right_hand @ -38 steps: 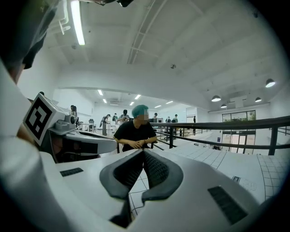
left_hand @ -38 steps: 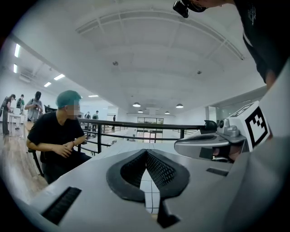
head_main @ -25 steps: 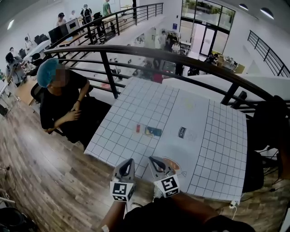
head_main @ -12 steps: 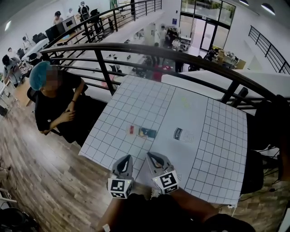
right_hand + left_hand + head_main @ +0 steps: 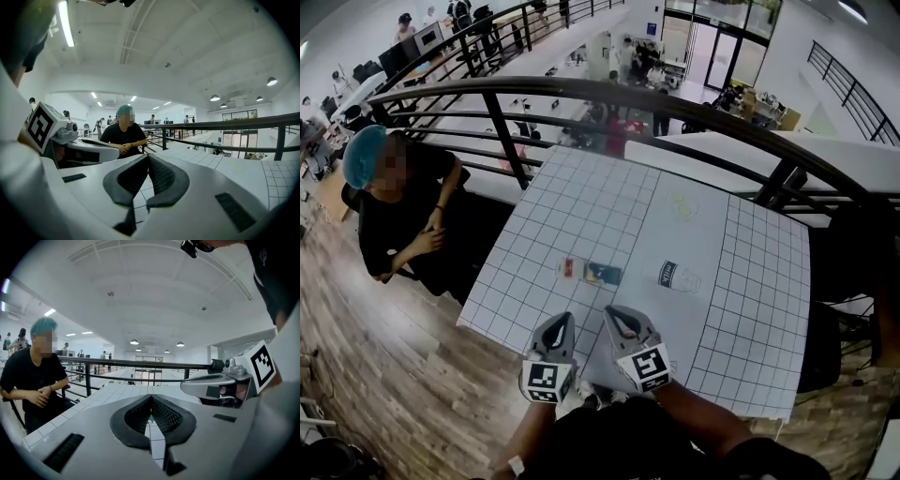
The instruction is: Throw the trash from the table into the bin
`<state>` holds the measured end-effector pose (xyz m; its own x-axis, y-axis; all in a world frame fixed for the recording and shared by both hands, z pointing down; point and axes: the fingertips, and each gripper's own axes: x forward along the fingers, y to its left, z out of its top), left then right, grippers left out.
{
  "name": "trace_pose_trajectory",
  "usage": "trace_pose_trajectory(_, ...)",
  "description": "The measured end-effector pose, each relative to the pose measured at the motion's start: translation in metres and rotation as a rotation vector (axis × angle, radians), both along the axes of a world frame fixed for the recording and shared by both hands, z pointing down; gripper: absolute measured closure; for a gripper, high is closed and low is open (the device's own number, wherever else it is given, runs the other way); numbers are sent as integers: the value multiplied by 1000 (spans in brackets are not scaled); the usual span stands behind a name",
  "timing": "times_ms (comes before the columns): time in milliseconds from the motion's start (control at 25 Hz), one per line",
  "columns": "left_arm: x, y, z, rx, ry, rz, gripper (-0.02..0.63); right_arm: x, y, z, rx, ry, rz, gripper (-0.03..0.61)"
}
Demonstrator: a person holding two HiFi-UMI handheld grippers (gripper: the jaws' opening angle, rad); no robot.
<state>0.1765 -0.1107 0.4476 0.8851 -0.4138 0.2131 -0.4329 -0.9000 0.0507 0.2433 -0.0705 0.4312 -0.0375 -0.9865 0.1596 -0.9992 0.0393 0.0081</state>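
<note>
Three bits of trash lie in a row on the white gridded table (image 5: 750, 281): a small red-and-white packet (image 5: 569, 269), a blue packet (image 5: 604, 274) and a clear wrapper with a dark label (image 5: 675, 276). My left gripper (image 5: 563, 322) and right gripper (image 5: 614, 314) hover side by side over the table's near edge, short of the trash. Both are shut with nothing in them. The left gripper view shows its black pads (image 5: 161, 413) meeting at the tips, and the right gripper view shows its pads (image 5: 161, 176) pressed together the same way. No bin is in view.
A person in black with a teal cap (image 5: 394, 211) sits at the table's left side. A black railing (image 5: 609, 94) curves behind the table, with a lower floor beyond. Wooden flooring (image 5: 384, 366) lies to the left. A faint yellow mark (image 5: 682, 206) is on the far tabletop.
Both grippers have advanced together over the table's near edge, closer to the trash. Their jaws stayed shut. The trash has not moved on the table.
</note>
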Motion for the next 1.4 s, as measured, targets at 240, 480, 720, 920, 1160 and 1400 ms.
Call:
trace_pose_trajectory(240, 20, -24, -4, 14, 10, 48, 591, 7, -20, 7, -9, -30, 31, 554)
trace_pose_trajectory(480, 30, -41, 10, -11, -7, 55, 591, 13, -38, 32, -84, -16, -13, 554)
trace_pose_trajectory(720, 37, -52, 29, -49, -20, 42, 592, 28, -49, 62, -119, 61, -50, 554)
trace_pose_trajectory(920, 48, -60, 40, -72, -26, 55, 592, 47, -59, 91, -175, 80, -46, 552)
trace_pose_trajectory(1160, 60, -68, 50, -84, -30, 65, 592, 64, -71, 127, -281, 44, -55, 379)
trace_pose_trajectory(1400, 68, -71, 60, -97, -42, 70, 592, 83, -84, 156, -372, 40, -60, 307)
